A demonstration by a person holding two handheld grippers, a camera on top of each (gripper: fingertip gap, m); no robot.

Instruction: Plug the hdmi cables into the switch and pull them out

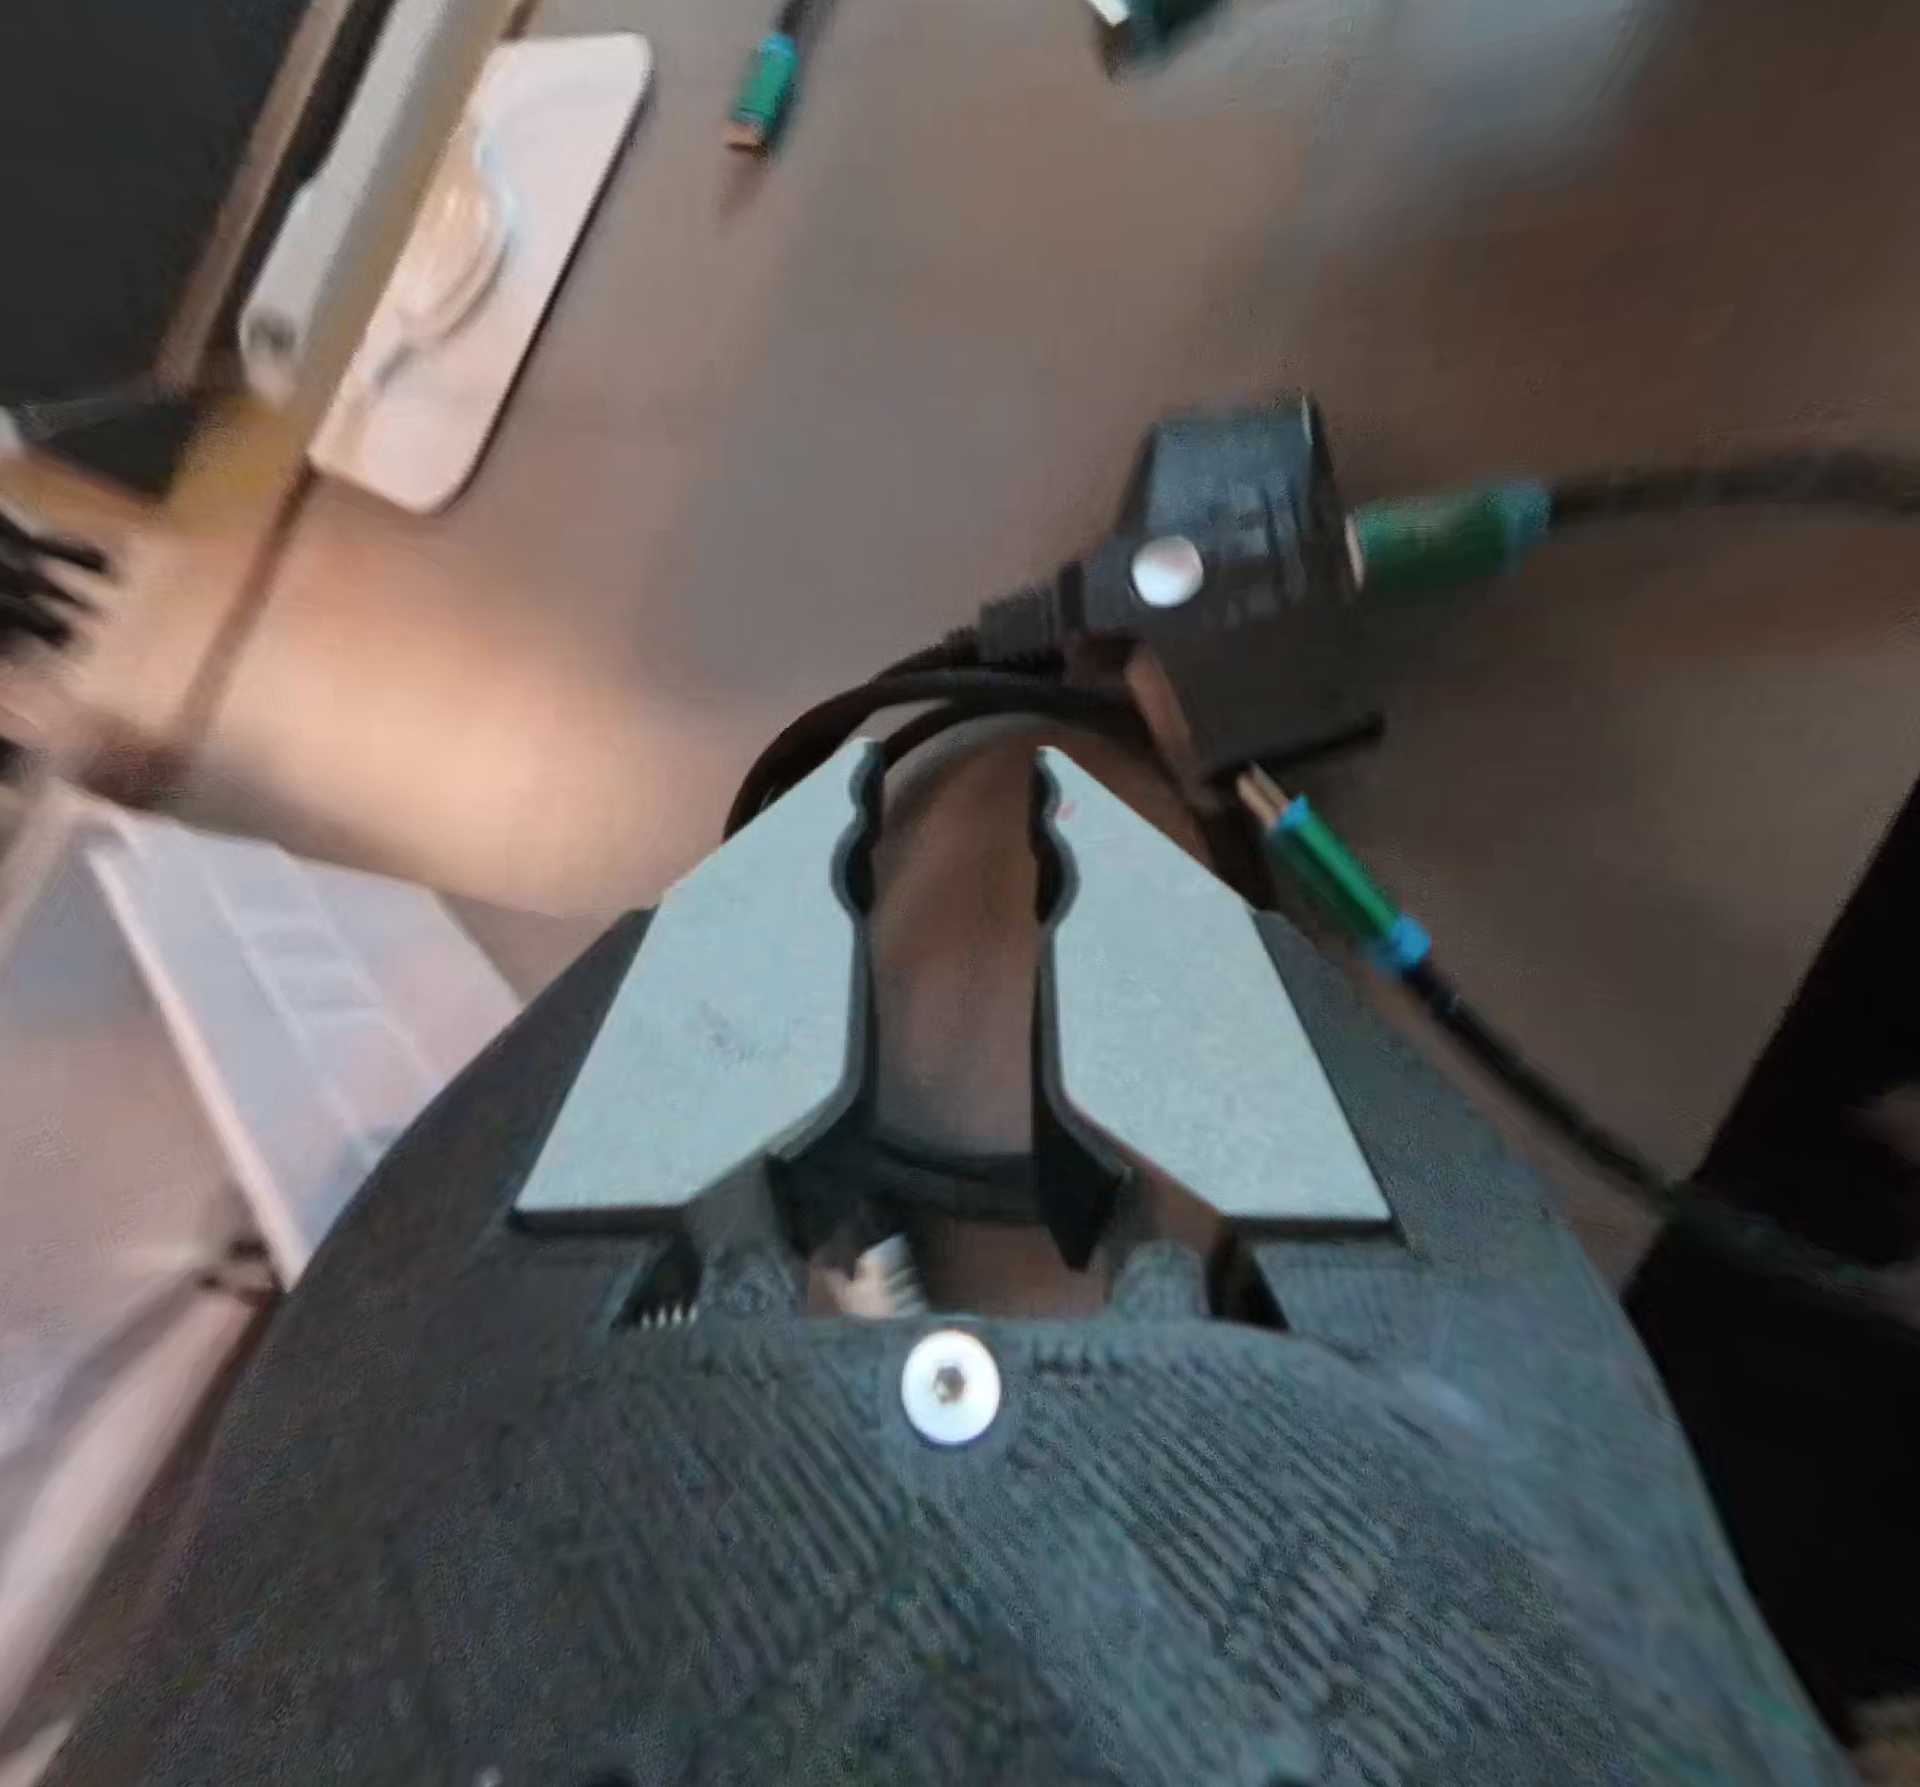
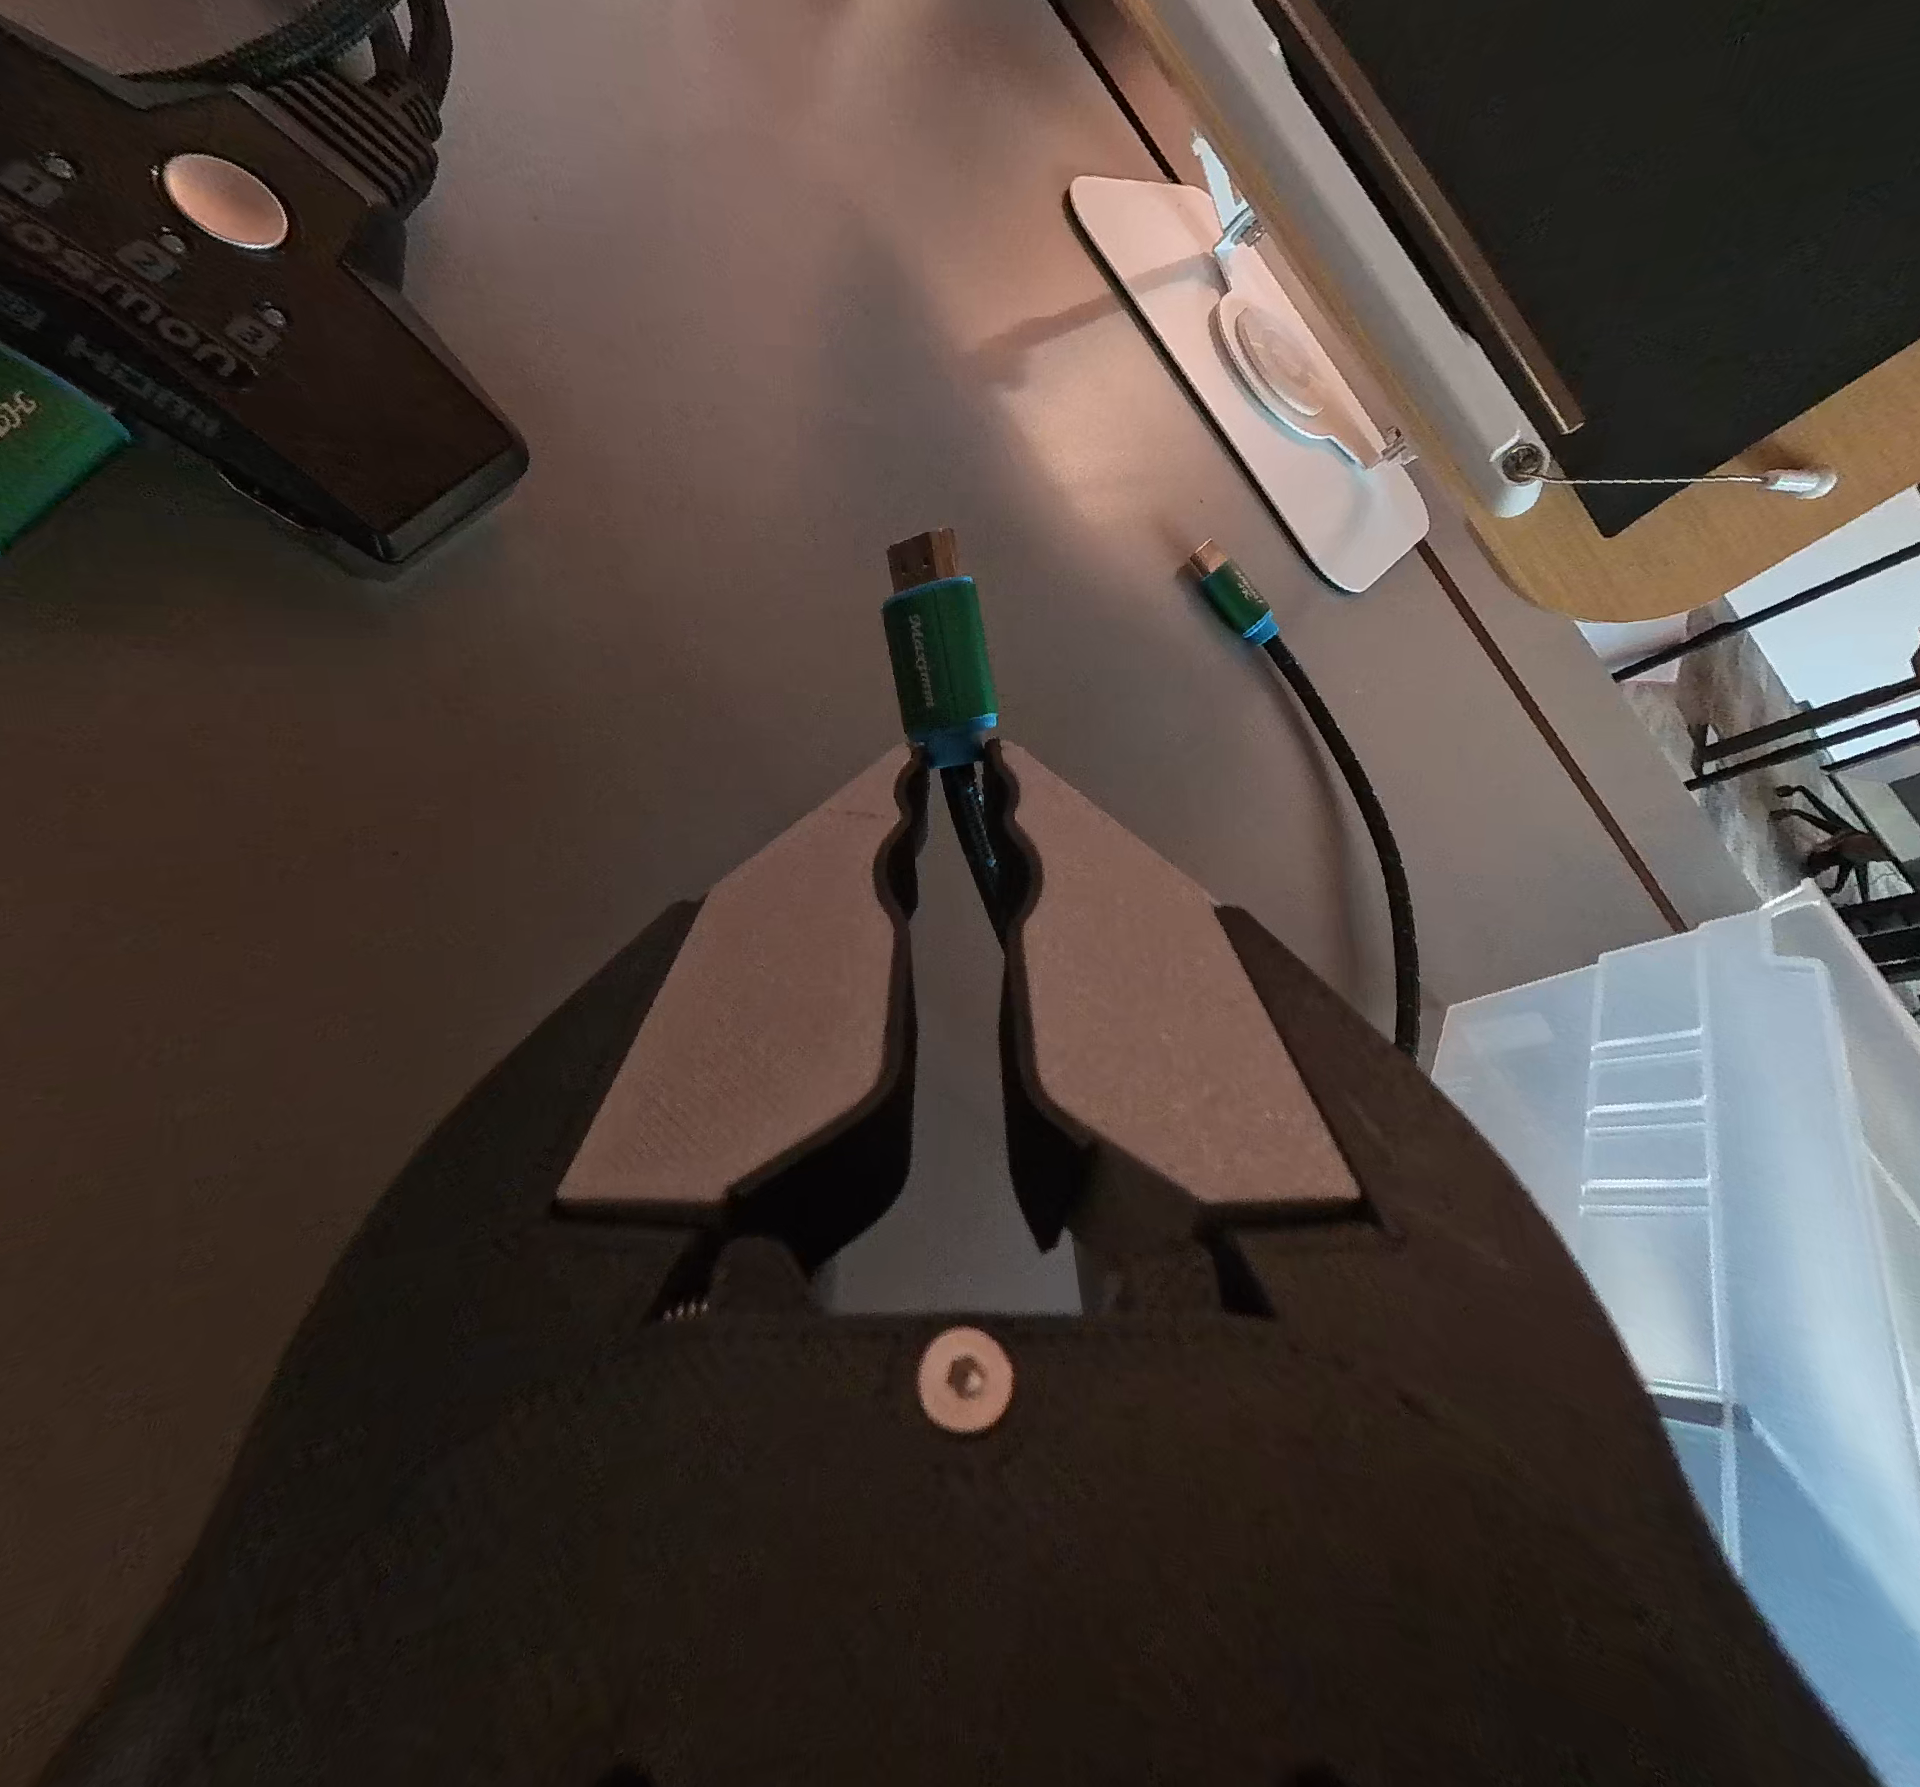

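The switch is a flat black box with a round silvery button on top, lying on the smooth grey-brown desk. One green-shelled plug sits in its far side, and a black moulded lead leaves its near corner into loops of braided black cord. Another green plug with blue collars lies with its metal tip just at the switch's near edge; whether it is seated cannot be told.

The left tool stands with its grey, scalloped fingers apart over bare desk, gripping nothing.

The right tool is closed on a braided black HDMI cable just behind its blue collar, the green connector and gold tip pointing forward, away from the switch. A fourth plug lies near a white plastic mount. A translucent plastic bin stands just beside the right tool.
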